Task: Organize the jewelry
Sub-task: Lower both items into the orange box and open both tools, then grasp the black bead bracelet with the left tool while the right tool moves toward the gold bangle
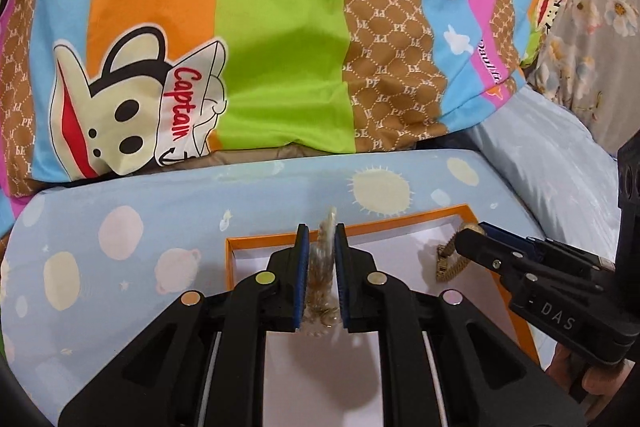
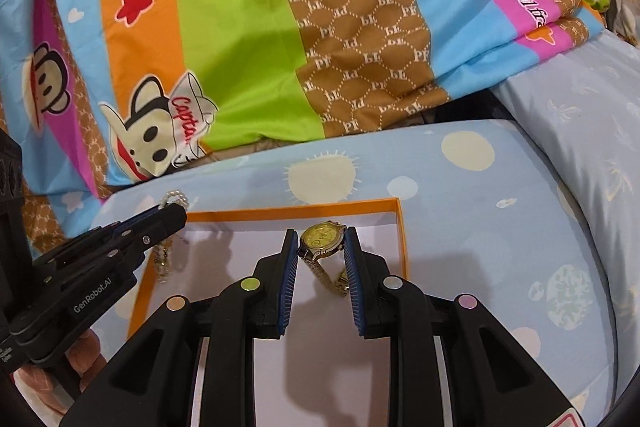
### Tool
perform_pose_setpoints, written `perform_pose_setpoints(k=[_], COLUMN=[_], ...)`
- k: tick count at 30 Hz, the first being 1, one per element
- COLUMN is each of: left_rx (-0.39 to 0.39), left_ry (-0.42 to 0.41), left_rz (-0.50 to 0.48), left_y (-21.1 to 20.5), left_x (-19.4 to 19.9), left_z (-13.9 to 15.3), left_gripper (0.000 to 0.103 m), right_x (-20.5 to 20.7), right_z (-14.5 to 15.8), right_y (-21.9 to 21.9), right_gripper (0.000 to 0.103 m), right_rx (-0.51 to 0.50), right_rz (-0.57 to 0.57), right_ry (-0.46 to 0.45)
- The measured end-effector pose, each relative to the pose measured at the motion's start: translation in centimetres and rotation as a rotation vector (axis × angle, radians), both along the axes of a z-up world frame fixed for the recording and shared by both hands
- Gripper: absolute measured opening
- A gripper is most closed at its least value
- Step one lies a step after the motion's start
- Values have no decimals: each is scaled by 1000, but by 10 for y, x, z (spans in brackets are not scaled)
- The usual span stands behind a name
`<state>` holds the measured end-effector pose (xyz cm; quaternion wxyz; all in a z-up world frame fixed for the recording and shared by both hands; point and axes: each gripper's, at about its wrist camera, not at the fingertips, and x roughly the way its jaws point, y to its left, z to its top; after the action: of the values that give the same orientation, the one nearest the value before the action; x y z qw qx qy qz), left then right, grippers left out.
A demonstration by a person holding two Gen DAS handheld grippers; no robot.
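An orange box (image 1: 344,229) with a white inside lies on a blue cushion; it also shows in the right wrist view (image 2: 296,211). My left gripper (image 1: 322,231) is shut on a pearl necklace (image 1: 325,259) that hangs bunched between its pads over the box. My right gripper (image 2: 322,235) is shut on a gold watch (image 2: 322,239), its dial between the tips and its band hanging down over the box. Each gripper shows in the other's view: the right gripper (image 1: 472,233) with the watch (image 1: 450,259), the left gripper (image 2: 176,213) with the necklace (image 2: 164,259).
A colourful cartoon quilt (image 1: 280,27) is piled behind the cushion (image 1: 120,227). A pale blue pillow (image 1: 552,167) lies at the right. The person's hands show at the bottom corners, at the right (image 1: 600,383) and at the left (image 2: 80,355).
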<state>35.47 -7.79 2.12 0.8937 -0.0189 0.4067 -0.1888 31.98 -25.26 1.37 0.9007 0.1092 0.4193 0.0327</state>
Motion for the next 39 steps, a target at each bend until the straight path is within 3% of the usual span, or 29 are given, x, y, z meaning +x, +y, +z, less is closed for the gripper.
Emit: perform_pose_setpoints(k=[2, 4, 5, 8, 12, 20, 31, 35, 39], left_rx=[-2, -10, -15, -43, -93, -83, -44, -16, -36], left_ry=[17, 31, 32, 11, -13, -55, 75, 103, 149], left_rz=[10, 22, 32, 54, 92, 144, 160, 156, 126], left_y=[2, 6, 8, 18, 43, 103, 141, 135, 122], left_x=[2, 2, 1, -8, -28, -111, -231, -253, -259], left_z=[-4, -6, -5, 5, 26, 54, 5, -14, -29], left_gripper=[20, 44, 49, 56, 58, 61, 61, 61, 61], right_x=[-2, -4, -6, -18, -50, -164, -289, -311, -321], right_z=[0, -2, -1, 7, 31, 57, 4, -12, -20], right_y=[1, -1, -2, -6, -17, -30, -1, 14, 20], right_gripper=[24, 24, 25, 26, 27, 35, 35, 36, 36], right_rx=[-33, -36, -30, -23, 8, 28, -1, -31, -14], right_rz=[-7, -11, -12, -17, -33, -60, -86, -67, -57], right_ry=[-3, 8, 8, -17, -79, -154, -74, -44, -30])
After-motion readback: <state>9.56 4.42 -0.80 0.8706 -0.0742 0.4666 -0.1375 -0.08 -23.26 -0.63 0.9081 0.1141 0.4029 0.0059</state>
